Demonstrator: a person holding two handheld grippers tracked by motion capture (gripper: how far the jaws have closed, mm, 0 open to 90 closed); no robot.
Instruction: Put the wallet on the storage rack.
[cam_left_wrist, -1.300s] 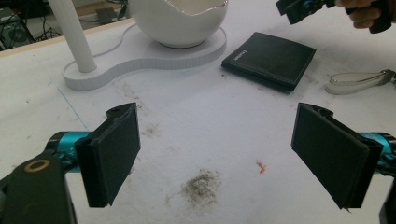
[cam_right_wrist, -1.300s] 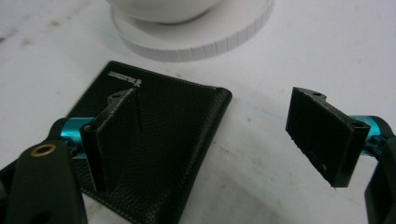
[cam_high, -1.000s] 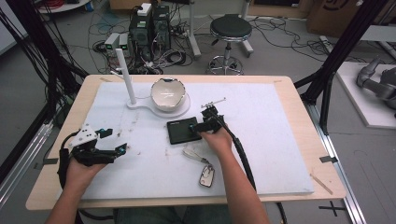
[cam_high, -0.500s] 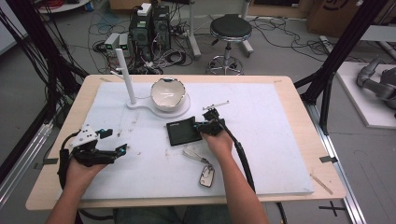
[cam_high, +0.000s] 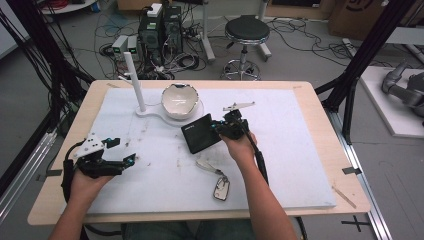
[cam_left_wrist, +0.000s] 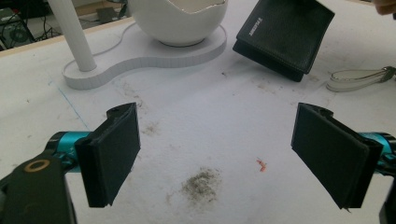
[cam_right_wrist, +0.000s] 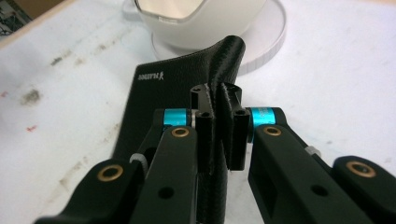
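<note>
Right gripper (cam_right_wrist: 219, 135): clamped on the near edge of the black wallet (cam_right_wrist: 177, 88); the jaws have just been closing, and the leather is pinched upright between the pads.
Right gripper, high view (cam_high: 226, 127): hand reaches in from the right of the wallet, cable trailing back along the forearm.
Wallet, place (cam_high: 201, 132): mid-desk, just in front of the white bowl (cam_high: 178, 100); the gripped edge appears raised and the far corner low, though whether it touches the desk is hard to tell.
Wallet, axis: long axis runs diagonally, from near the bowl down toward the person's left; embossed logo faces up.
Why an edge grip: a flat wallet gives no side to grasp, so pinching one edge is probably the only firm hold.
Left gripper (cam_left_wrist: 215, 154): jaws wide apart, nothing between them, over bare desk (cam_high: 150, 180).
Left gripper, role (cam_high: 107, 159): parked well apart from the wallet, likely waiting.
Nearby: key fob with strap (cam_high: 220, 187) lies near the right forearm, untouched.
</note>
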